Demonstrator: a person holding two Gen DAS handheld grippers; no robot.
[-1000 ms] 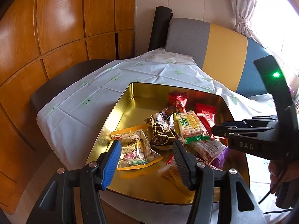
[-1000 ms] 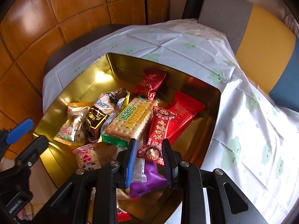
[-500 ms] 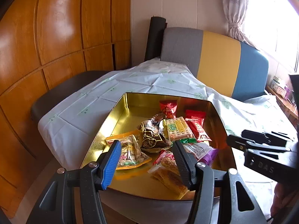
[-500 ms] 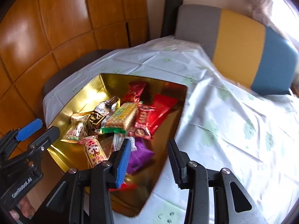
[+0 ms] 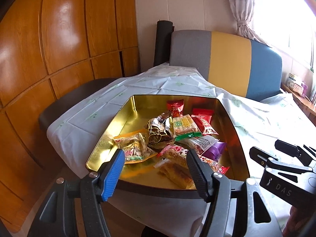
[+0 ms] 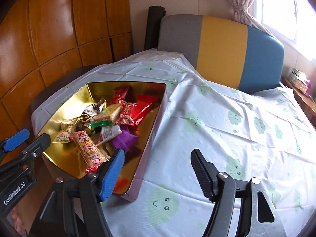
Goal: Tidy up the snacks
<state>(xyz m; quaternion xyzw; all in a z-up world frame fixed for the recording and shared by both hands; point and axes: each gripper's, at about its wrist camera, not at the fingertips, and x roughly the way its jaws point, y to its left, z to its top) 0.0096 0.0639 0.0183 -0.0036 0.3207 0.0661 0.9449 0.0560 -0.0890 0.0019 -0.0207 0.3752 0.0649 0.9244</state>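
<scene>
From the left wrist, the left gripper [image 5: 156, 164] is hovering before the gold tin [image 5: 110, 138] of snacks [image 5: 173, 136], its jaws having just been widening, nothing between them. From the right wrist, the right gripper [image 6: 158, 165] is hanging over the tablecloth [image 6: 227, 126] just beside the tin, jaws likewise just opened and empty.

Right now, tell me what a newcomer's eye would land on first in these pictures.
The shiny gold tin at the table's near left corner, heaped with bright snack packets, a red packet and a purple packet among them. Behind the table stands a grey, yellow and blue chair back. Up close, the left gripper and right gripper both gape empty.
</scene>
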